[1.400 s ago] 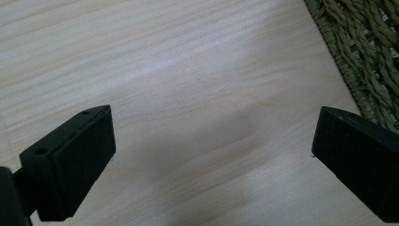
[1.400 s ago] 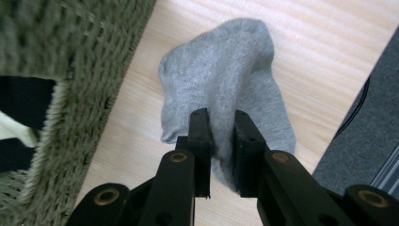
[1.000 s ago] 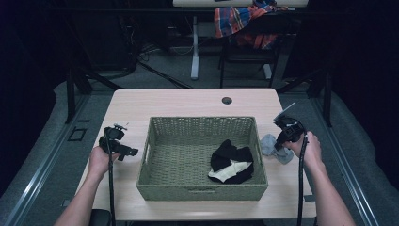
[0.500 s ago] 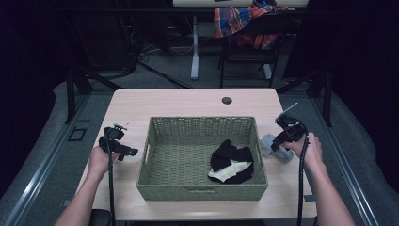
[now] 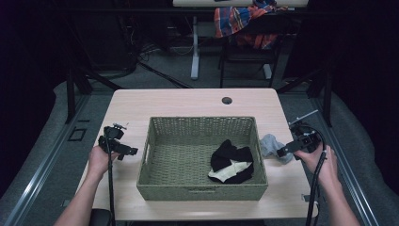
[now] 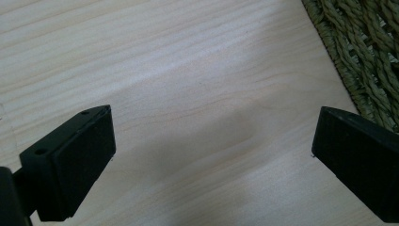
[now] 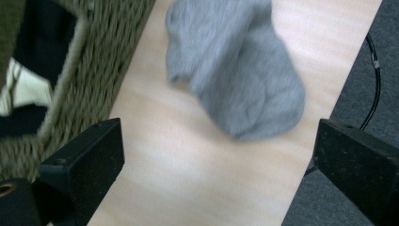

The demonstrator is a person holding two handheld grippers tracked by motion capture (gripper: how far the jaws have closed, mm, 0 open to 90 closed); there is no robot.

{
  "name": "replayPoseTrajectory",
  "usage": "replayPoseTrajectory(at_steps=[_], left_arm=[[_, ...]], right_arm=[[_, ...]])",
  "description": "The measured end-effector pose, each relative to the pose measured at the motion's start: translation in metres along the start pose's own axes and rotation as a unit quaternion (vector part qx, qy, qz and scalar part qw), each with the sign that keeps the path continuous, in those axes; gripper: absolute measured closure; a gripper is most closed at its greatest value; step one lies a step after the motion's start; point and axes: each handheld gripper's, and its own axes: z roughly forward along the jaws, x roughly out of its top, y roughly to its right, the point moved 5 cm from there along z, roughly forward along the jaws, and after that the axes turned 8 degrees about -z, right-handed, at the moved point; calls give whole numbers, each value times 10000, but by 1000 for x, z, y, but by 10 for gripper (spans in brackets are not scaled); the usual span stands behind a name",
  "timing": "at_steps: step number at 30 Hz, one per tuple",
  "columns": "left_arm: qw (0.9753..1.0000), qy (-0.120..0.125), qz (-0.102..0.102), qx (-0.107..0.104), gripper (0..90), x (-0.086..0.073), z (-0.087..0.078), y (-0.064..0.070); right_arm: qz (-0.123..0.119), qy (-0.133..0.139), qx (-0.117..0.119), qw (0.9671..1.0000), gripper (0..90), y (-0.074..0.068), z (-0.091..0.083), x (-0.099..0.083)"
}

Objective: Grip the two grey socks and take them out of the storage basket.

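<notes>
1. Table point(image 5: 188, 101): pale wood top with a small dark round hole point(image 5: 227, 100) near its far edge; grey floor around it.
2. Basket point(image 5: 203, 190): green woven, rectangular, standing at the middle of the table. Its wall shows at the right edge of the left gripper view point(image 6: 362, 56) and at the left of the right gripper view point(image 7: 89, 70).
3. Dark clothes point(image 5: 230, 157): a black bundle with a cream piece point(image 5: 229, 170) lying across it, inside the basket toward its right side. Seen through the basket's handle gap in the right gripper view point(image 7: 28, 70).
4. Grey sock point(image 5: 272, 146): lying on the bare table just beside the basket's right wall, outside it. In the right gripper view point(image 7: 240, 70) it lies crumpled ahead of the jaws, near the table's edge, touching neither jaw.
5. Left gripper point(image 5: 123, 149): held in the left hand point(image 5: 99, 160) left of the basket. In its own view point(image 6: 211, 160) the jaws stand wide apart over bare wood, holding nothing.
6. Right gripper point(image 5: 286, 149): held in the right hand point(image 5: 322, 162) right of the basket, pointed toward the grey sock. In its own view point(image 7: 216, 169) the jaws stand wide apart, nothing between them.
7. Background: a chair with a plaid cloth point(image 5: 244, 21) draped on it, beyond the table.
</notes>
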Motion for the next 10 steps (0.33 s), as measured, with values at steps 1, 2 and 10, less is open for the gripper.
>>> replayPoseTrajectory(at_steps=[1, 2, 10], left_arm=[[10000, 0, 0, 1, 1, 0, 0, 0], [10000, -1, 3, 2, 1, 0, 0, 0], [10000, -28, 13, -7, 1, 1, 2, 1]], right_arm=[[65, 82, -35, 9999, 7, -2, 1, -4], [32, 41, -56, 10000, 0, -4, 1, -8], [-130, 64, -126, 9998, 0, -12, 6, -17]])
